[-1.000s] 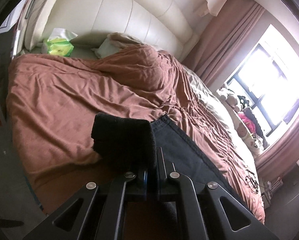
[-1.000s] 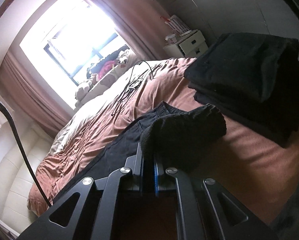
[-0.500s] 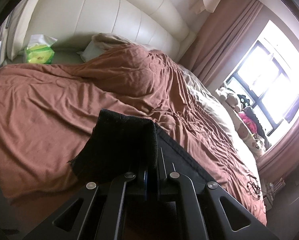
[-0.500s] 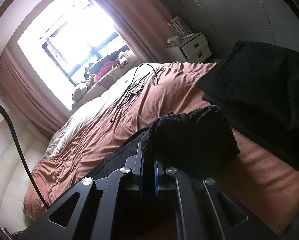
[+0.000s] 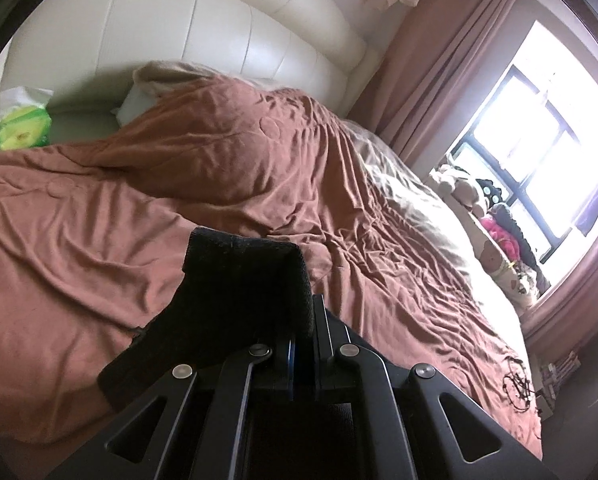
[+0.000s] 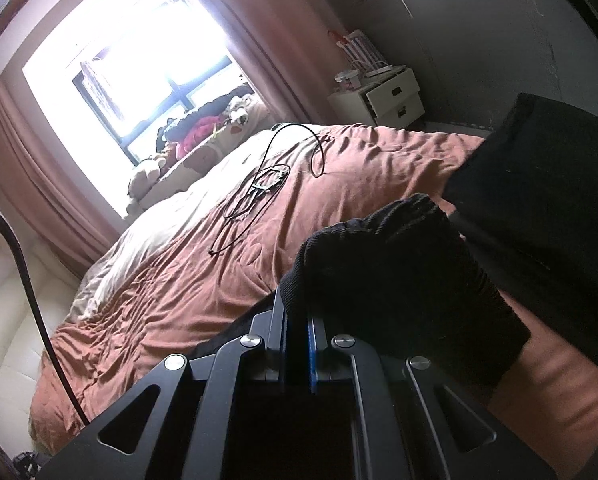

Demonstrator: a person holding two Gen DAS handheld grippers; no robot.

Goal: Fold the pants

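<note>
The black pants hang off my left gripper, whose jaws are shut on a bunched hem or edge of the cloth, held above the brown bedspread. In the right wrist view my right gripper is likewise shut on another bunched end of the black pants, ribbed at the edge. The cloth drapes over each gripper's fingertips and hides them. The stretch of pants between the two grippers lies below the frames.
A stack of folded black clothes lies on the bed at the right. A black cable lies coiled mid-bed. A green tissue pack and a pillow sit by the cream headboard. A white nightstand stands by the window.
Both grippers have carried their ends of the pants forward over the bed towards the headboard and window. The flat black cloth on the bedspread has dropped out of both views.
</note>
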